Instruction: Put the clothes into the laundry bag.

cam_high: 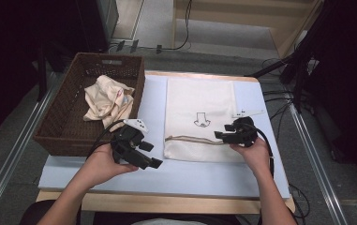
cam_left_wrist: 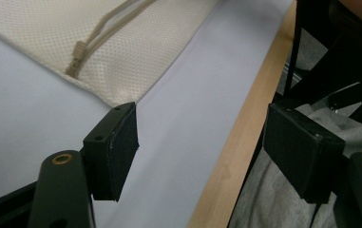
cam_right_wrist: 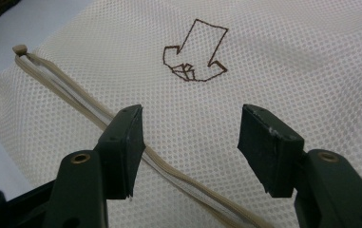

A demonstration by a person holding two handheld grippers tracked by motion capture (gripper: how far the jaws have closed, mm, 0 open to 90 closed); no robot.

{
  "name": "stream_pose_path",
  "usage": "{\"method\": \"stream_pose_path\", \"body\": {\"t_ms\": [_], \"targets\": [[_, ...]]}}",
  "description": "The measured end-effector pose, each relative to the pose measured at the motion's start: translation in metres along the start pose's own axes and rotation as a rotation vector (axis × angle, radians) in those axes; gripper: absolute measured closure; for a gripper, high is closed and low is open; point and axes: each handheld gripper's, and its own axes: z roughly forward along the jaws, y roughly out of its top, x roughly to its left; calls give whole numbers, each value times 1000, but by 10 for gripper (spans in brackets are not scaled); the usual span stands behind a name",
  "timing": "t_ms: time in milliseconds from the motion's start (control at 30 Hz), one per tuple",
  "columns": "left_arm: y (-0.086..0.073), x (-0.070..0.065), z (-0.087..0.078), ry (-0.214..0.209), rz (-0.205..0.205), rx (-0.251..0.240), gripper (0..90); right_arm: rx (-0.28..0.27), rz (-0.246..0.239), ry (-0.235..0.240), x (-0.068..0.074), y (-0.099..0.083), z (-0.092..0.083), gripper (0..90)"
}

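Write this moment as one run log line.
left gripper: open, empty | right gripper: open over cream mesh zipper bag | crumpled cream cloth: in brown wicker basket

- A lab or studio set up for recording, not a home.
- A wooden table [cam_high: 167, 202] with a pale mat [cam_high: 185, 176] stands on grey carpet [cam_high: 7, 154].
- Metal rails [cam_high: 314, 154] run along both sides.
- Cables [cam_high: 185, 28] and a black stand [cam_high: 302, 61] crowd the dark edges.
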Motion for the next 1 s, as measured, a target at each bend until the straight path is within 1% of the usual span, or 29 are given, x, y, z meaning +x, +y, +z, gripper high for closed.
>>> {"method": "stream_pose_path", "body": {"t_ms": [67,133,200,233,267,300,333,400,500,567,667,700,733,800,833,867,933,967,1000], "targets": [[2,1,-5,-5,-17,-21,284,-4,-2,3,0,0,0,425],[5,1,-11,2,-6,-31,284,-5,-2,0,1,1,0,425],[9,3,-15,19,1,-29,284,-6,-6,2,2,1,0,424],[11,3,-17,16,-5,-29,284,-4,-9,1,2,1,0,424],[16,4,-19,31,-5,-28,284,-3,-7,1,2,1,0,424],[16,4,-19,31,-5,-28,284,-2,-7,0,2,1,0,424],[18,4,-21,42,1,-23,284,-2,-5,-1,2,1,0,423],[22,6,-24,47,16,-24,284,-4,-7,2,2,1,0,423],[29,10,-28,66,15,-15,291,-5,-1,3,1,1,-1,422],[32,12,-30,62,11,-19,290,-13,-2,0,1,1,-2,422],[35,15,-32,69,19,-16,290,-18,0,2,1,1,-2,422],[36,16,-33,75,17,-12,290,-17,0,2,1,1,-2,421],[37,19,-34,72,15,-9,290,-16,0,2,1,1,-2,421],[39,22,-37,72,-5,-13,290,-16,0,2,1,1,-2,421],[42,26,-40,70,-2,-18,290,-15,0,2,1,1,-2,421],[42,26,-40,70,-2,-18,290,-19,4,3,2,1,-2,421],[45,30,-42,64,-2,-14,290,-20,1,2,2,1,-3,421],[47,35,-44,83,-6,-16,290,-19,3,2,2,1,-3,421],[48,38,-45,91,-3,-13,290,-20,1,2,2,1,-3,421]]}}
